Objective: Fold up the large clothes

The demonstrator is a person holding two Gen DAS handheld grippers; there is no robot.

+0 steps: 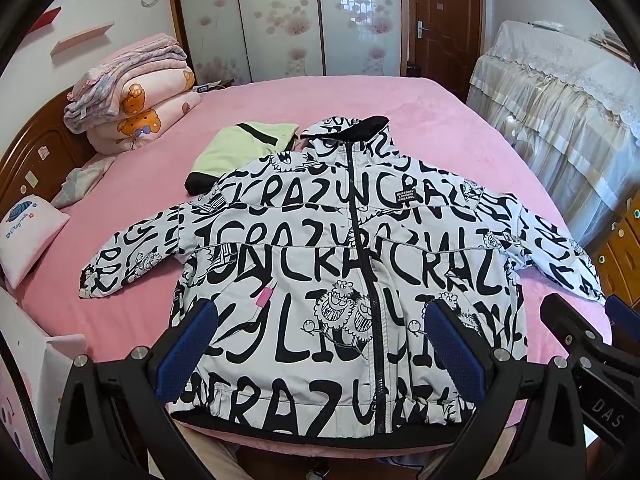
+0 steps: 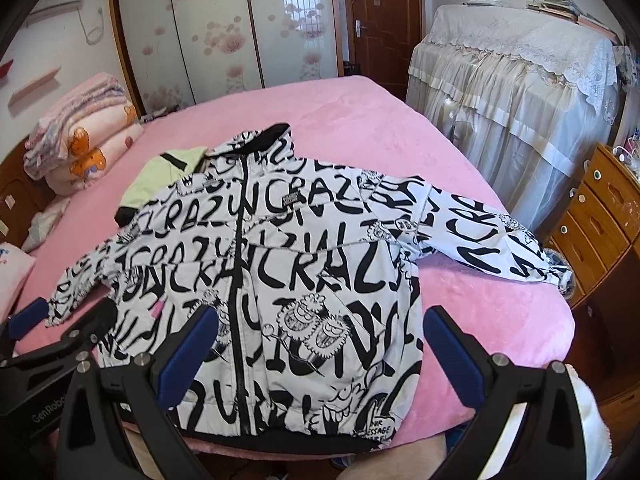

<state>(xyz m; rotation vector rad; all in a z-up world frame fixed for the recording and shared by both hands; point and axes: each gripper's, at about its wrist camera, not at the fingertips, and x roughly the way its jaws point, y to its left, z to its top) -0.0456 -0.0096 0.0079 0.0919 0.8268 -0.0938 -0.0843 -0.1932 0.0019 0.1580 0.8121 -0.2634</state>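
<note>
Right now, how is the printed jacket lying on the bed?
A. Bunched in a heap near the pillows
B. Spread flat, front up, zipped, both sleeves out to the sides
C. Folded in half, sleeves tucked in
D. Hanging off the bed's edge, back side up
B: the jacket lies flat on the pink bed, its zipper closed down the front and a sleeve stretched out on each side; both grippers are open above its hem.

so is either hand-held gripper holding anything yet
Nothing is held: the left hand-held gripper and right hand-held gripper both hover open above the black-and-white lettered zip jacket.
</note>
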